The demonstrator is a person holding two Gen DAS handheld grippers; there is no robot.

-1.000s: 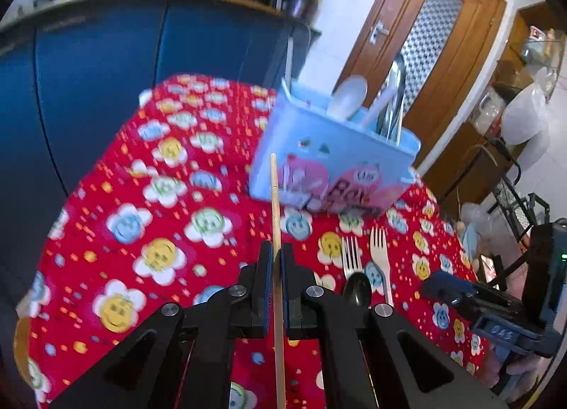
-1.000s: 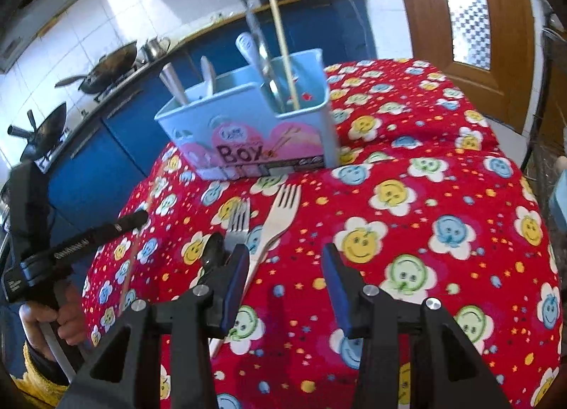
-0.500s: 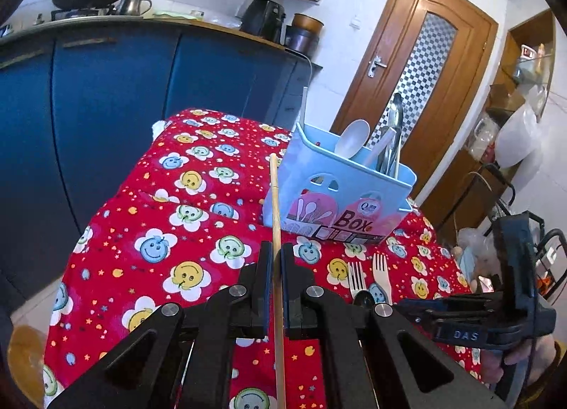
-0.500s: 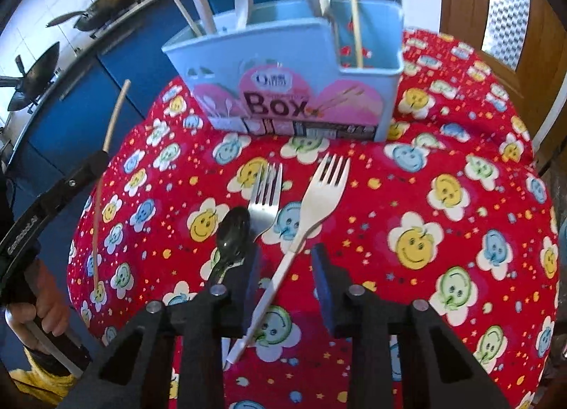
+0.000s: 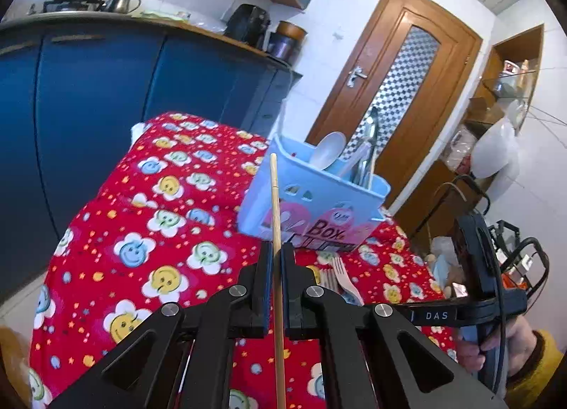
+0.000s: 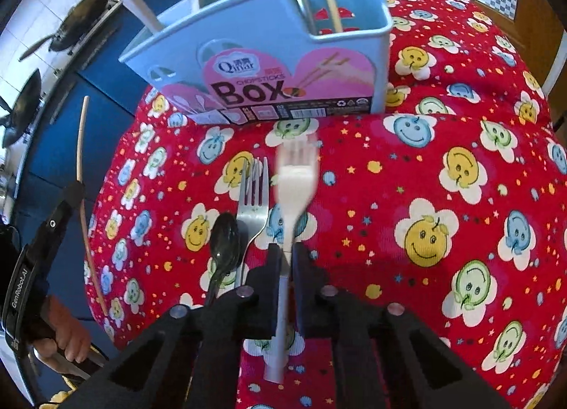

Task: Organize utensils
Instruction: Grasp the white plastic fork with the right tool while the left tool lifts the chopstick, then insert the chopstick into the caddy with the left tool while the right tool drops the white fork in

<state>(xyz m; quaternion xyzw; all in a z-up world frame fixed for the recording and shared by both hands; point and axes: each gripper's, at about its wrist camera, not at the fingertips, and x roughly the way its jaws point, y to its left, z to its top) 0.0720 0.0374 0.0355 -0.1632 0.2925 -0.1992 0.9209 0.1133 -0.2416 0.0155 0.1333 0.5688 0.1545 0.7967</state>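
The right tool has just closed on the white fork to lift it toward the box — the left tool grips a chopstick, ready for the same box.

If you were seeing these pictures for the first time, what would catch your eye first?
The red smiley-flower tablecloth fills both views, with the light blue utensil box standing at its far end. Nearer, the right hand-held gripper pinches a white plastic fork, and the left hand-held gripper clamps a wooden chopstick.
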